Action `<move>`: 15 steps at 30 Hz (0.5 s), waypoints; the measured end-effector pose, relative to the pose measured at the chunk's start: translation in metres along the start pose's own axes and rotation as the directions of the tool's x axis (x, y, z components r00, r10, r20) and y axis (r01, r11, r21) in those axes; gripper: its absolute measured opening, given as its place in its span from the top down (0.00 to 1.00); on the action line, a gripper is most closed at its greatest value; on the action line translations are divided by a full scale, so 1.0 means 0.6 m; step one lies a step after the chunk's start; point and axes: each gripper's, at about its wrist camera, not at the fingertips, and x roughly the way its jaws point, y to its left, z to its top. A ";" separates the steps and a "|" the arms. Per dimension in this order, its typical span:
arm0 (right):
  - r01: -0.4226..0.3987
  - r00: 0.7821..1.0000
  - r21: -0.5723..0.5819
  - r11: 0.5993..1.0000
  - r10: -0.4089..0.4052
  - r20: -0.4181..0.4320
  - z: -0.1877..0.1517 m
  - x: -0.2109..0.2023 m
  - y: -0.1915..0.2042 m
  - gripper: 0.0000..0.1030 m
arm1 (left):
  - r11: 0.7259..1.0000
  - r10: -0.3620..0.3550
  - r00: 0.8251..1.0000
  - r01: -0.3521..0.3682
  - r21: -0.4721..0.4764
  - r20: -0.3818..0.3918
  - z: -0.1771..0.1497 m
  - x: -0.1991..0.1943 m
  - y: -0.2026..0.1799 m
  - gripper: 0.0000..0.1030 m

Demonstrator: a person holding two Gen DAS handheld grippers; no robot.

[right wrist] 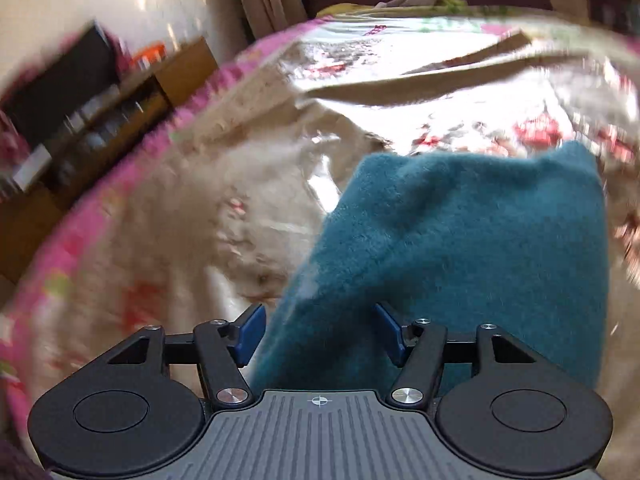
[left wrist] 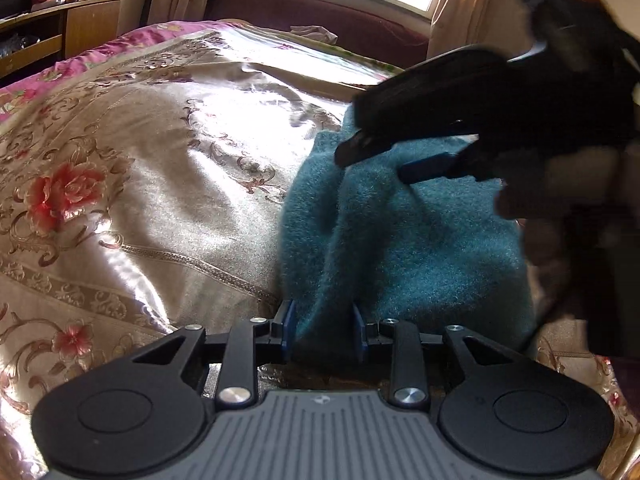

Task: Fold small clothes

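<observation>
Here the left tool (left wrist: 324, 332) is pinched shut on the near edge of the teal fleece garment (left wrist: 400, 240), which lies bunched on the floral bedspread (left wrist: 140, 168), lower right of the left wrist frame. The right tool (right wrist: 320, 334) stands with its jaws apart over the same cloth — the blurred view suggests its pads are not pressing yet. It should close on the opposite corner, and both should then lift evenly, keeping the edge taut, before folding.
</observation>
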 end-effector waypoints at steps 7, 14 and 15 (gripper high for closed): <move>-0.016 1.000 0.016 1.000 0.016 -0.006 0.004 -0.013 0.008 0.80 | 0.999 -0.027 0.998 0.029 -0.043 0.055 -0.001 -0.023 0.014 0.66; -0.060 0.998 -0.008 0.998 0.060 -0.004 0.002 0.010 0.056 0.99 | 0.998 -0.003 1.000 0.005 -0.058 0.025 -0.007 -0.022 0.018 0.65; -0.086 0.996 0.031 0.996 0.086 -0.019 0.000 0.014 0.050 0.98 | 0.998 -0.002 1.000 0.003 -0.058 0.023 -0.007 -0.021 0.018 0.64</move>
